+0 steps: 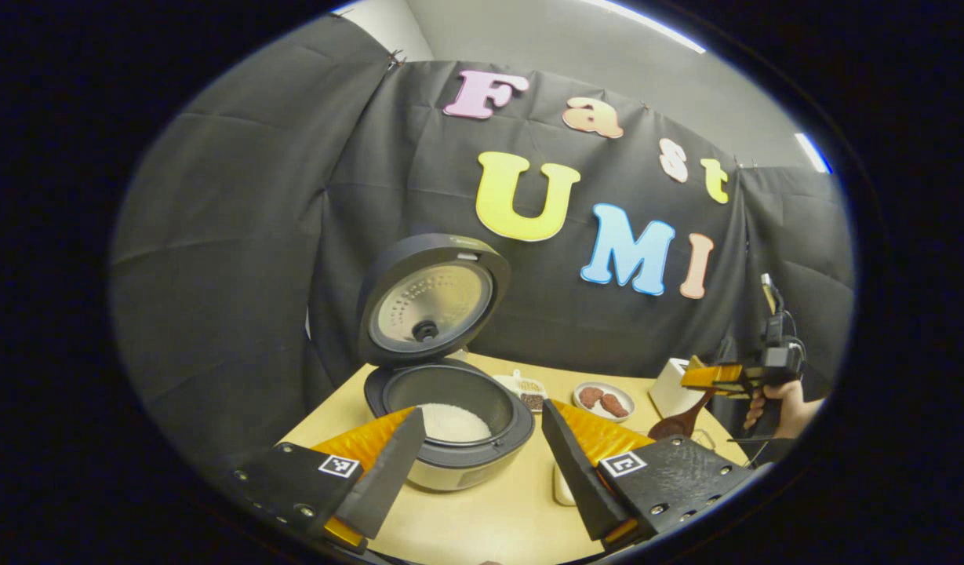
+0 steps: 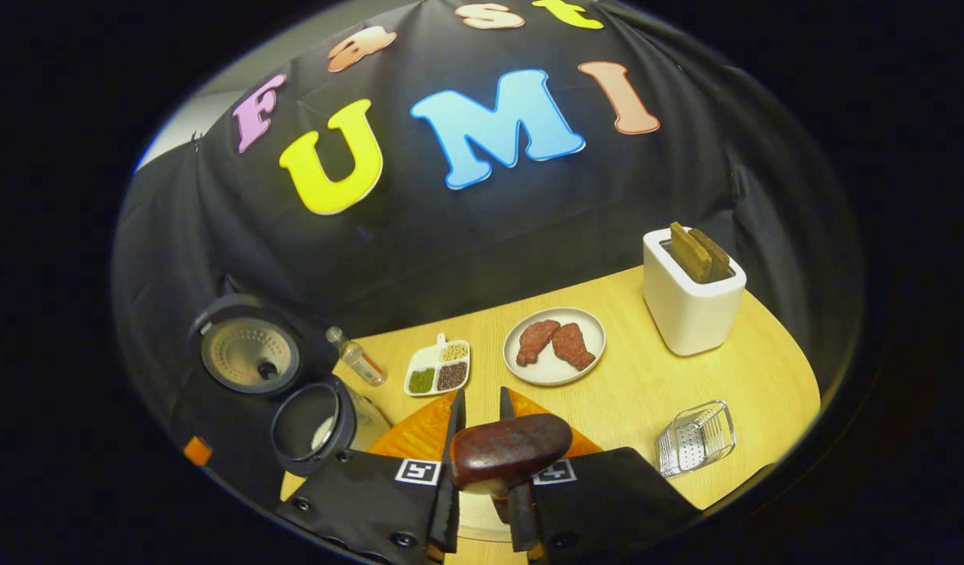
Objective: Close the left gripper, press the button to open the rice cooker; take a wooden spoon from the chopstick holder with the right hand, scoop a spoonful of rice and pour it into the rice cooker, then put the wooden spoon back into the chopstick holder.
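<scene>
Already rice cooker open ahead of left gripper, jaws apart, rice inside. Right gripper clamps wooden spoon, bowl forward. Judged step: returning spoon; next needs carry to chopstick holder, right of gripper.

One rice cooker, one wooden spoon, one bottle, one divided dish, one plate bearing two meat pieces, one toaster with two slices, one clear container.
</scene>
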{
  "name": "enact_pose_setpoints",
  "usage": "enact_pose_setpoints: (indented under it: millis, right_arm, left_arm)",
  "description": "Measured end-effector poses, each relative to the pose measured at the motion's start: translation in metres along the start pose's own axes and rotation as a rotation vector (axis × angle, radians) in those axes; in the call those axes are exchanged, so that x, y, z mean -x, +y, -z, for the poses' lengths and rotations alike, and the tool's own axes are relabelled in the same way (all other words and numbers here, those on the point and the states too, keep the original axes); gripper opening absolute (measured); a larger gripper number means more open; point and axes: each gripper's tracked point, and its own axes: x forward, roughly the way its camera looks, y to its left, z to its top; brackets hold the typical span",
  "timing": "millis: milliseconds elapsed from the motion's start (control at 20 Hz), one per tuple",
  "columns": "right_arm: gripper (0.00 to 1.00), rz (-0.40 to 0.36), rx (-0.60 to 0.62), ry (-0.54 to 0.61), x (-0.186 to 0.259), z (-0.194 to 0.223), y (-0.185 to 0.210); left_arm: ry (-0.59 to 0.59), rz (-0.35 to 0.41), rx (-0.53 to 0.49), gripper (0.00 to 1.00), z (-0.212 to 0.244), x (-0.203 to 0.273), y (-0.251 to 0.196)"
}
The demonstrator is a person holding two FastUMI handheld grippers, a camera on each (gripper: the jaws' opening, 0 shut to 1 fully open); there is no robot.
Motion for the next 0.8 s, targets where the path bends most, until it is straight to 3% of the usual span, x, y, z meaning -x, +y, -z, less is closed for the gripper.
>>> enact_pose_setpoints:
  millis: [350,650,800]
  right_arm:
    - [0.24,0.094,0.091,0.106,-0.032,0.063,-0.015]
    - [0.24,0.112,0.055,0.168,-0.043,0.087,-0.014]
    - [0.25,0.104,-0.025,0.211,-0.047,0.099,-0.006]
  left_arm:
    - [0.033,0.013,-0.007,0.95,0.014,-0.004,0.022]
    - [0.055,0.000,-0.011,0.95,0.026,-0.004,0.044]
    - [0.062,-0.011,-0.002,0.95,0.031,-0.002,0.057]
